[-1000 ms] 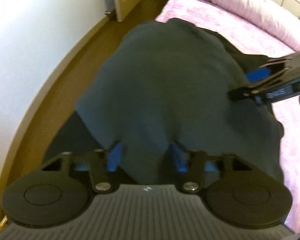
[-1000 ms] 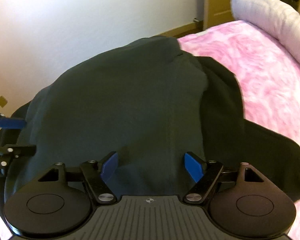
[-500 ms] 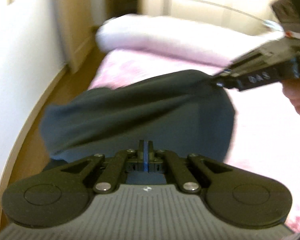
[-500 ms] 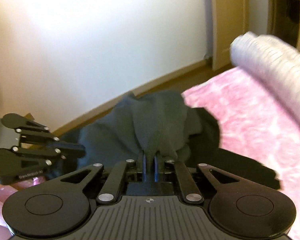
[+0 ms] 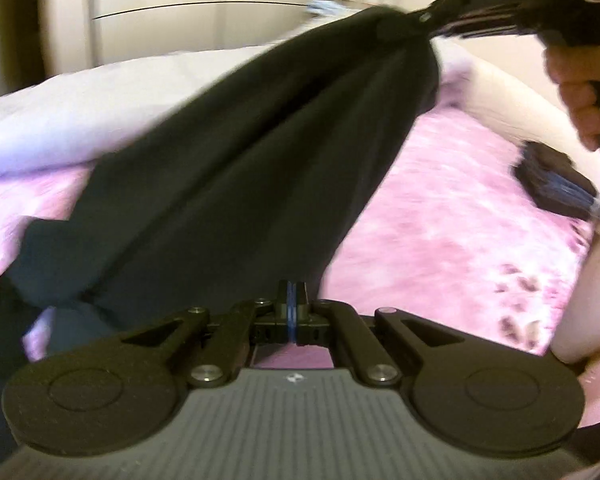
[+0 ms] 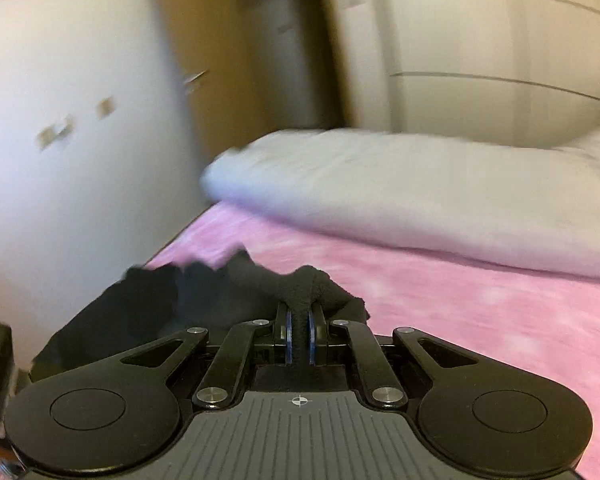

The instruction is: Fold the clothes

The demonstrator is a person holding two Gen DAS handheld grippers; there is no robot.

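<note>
Dark garment [image 5: 228, 168]: held raised above the pink bedspread [image 5: 460, 240], stretched between both claws. Left gripper [image 5: 291, 300]: pads were pressed together at the garment's lower edge. Right gripper [image 6: 299, 330]: clamped on a bunched fold. White pillow [image 6: 420, 200]: lay behind.

warm, fairly dim indoor light is tinting both views yellowish, and no lamp or window is showing. motion blur is smearing most of each view: the wall [image 6: 60, 152] with its small fittings is streaking, the white duvet [image 6: 440, 200] is losing its edges, and the pink bedspread [image 5: 460, 232] is washing into soft patches. the dark garment [image 5: 260, 160] is reading as a nearly flat mass, with only faint folds catching light. the gripper bodies closest to the lenses are staying sharp. fisheye distortion is bending the wall lines into curves, and the corners are darkening.
</note>
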